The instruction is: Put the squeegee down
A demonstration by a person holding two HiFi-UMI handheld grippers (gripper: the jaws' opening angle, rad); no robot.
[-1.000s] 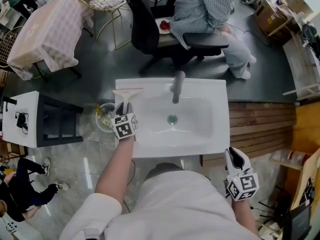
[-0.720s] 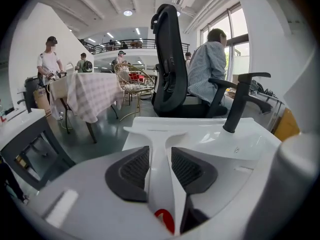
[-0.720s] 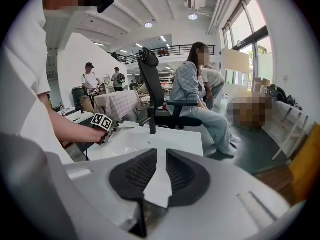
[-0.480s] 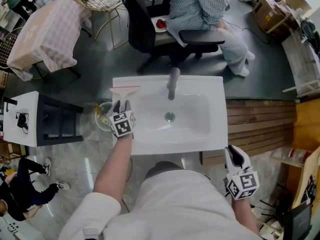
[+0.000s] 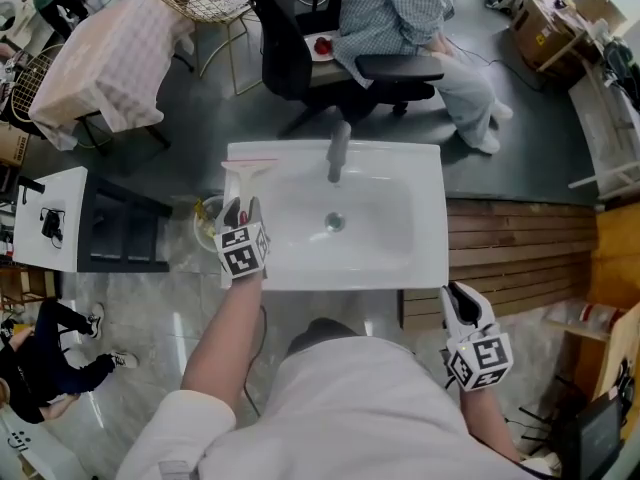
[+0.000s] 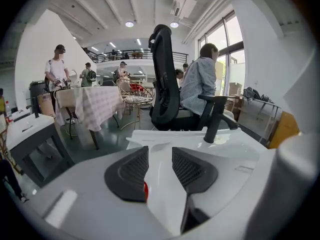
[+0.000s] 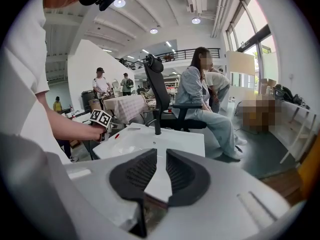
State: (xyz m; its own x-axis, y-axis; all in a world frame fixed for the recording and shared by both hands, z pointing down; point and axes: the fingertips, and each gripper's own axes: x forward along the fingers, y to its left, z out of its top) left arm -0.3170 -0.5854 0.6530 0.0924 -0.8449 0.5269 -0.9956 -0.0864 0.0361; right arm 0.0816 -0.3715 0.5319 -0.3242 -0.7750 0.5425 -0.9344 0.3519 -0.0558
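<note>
The squeegee [image 5: 247,174], white with a thin red blade, lies on the left rim of the white sink [image 5: 420,258], blade toward the far edge. My left gripper [image 5: 243,208] sits just behind its handle with the jaws open and apart from it. In the left gripper view that gripper [image 6: 160,151] has only the white sink rim showing between its pads. My right gripper [image 5: 462,303] hangs off the sink's front right corner beside my body. Its jaws [image 7: 161,154] stand a little apart with nothing between them.
A dark faucet [image 5: 338,153] rises at the sink's back edge, above the drain [image 5: 335,222]. A person sits on an office chair [image 5: 300,38] behind the sink. A small bin [image 5: 207,223] and a white cabinet [image 5: 55,218] stand to the left, wooden slats [image 5: 520,248] to the right.
My left gripper has opened, let go of the squeegee's handle and drawn back and up from it. The squeegee stays on the sink's left rim. The right gripper shifted slightly.
</note>
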